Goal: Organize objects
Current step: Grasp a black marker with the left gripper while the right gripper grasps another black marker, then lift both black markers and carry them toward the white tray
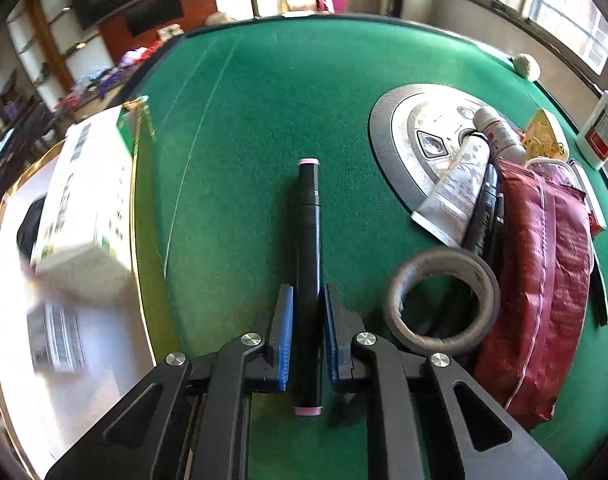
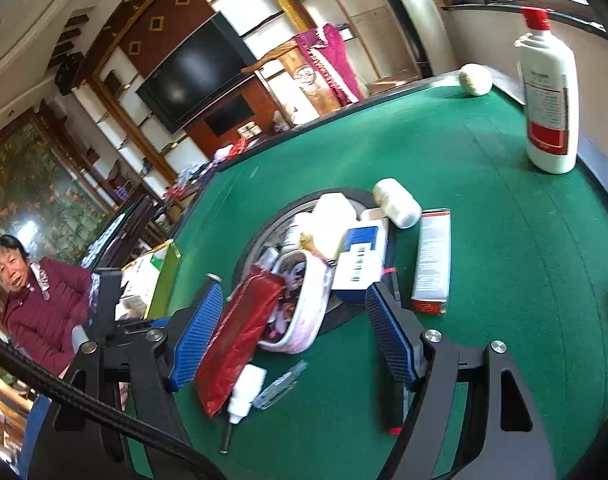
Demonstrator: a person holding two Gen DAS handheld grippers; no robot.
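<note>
The green surface point(image 1: 264, 100) carries one heap whose lower items are hidden under a red pouch point(image 1: 540, 264). One tape roll point(image 1: 444, 300) lies beside it. The left claw point(image 1: 308, 320) is clamped on one black marker point(image 1: 309, 248), lying along the surface. The right claw point(image 2: 292, 320) gapes wide, holding nothing, above that pouch point(image 2: 240, 332).

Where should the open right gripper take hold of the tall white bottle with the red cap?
Probably on the white bottle's straight body below the shoulder, approached level from the side. It stands upright and apart from the clutter, so the right gripper, jaws open, could likely straddle it there; the red cap looks too narrow for a steady hold.
</note>
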